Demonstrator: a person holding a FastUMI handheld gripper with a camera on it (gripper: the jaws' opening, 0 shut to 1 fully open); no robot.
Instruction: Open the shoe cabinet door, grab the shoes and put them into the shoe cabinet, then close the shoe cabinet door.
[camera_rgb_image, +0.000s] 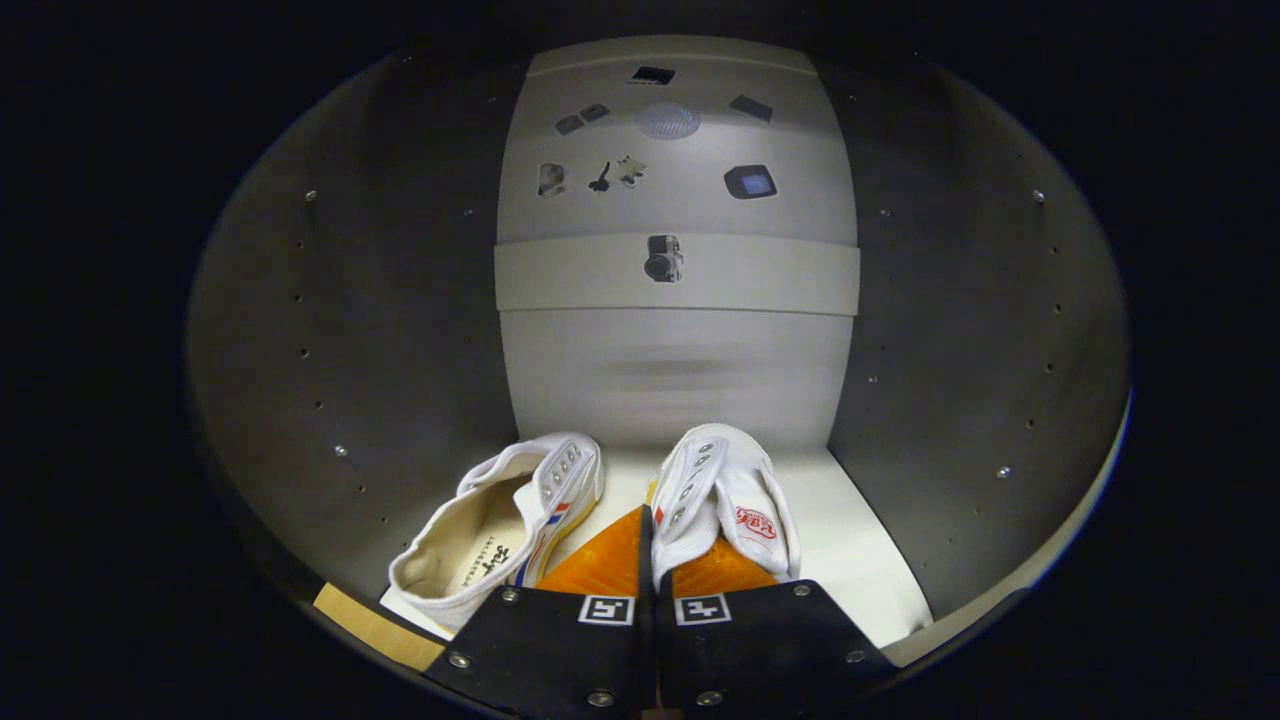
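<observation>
Two white canvas shoes (600, 510) side by side on open shoe cabinet (350, 330) floor, right one pinched in closed tongs (648, 560)

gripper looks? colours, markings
The gripper has two black, flat finger bodies with silver screws at the corners. Each carries a small white square tag with a black pattern near its inner edge. The pads ahead are orange, wedge-shaped, glossy. No cables visible.

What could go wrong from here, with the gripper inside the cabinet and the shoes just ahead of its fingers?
1. The gripper is shut on the right shoe, seemingly pinching only its inner collar edge; letting go carelessly could tip it.
2. The left shoe lies tilted beside the left finger; pulling back could drag it off the shelf.
3. The left shoe's heel sits near the front edge, so it might block the door.
</observation>
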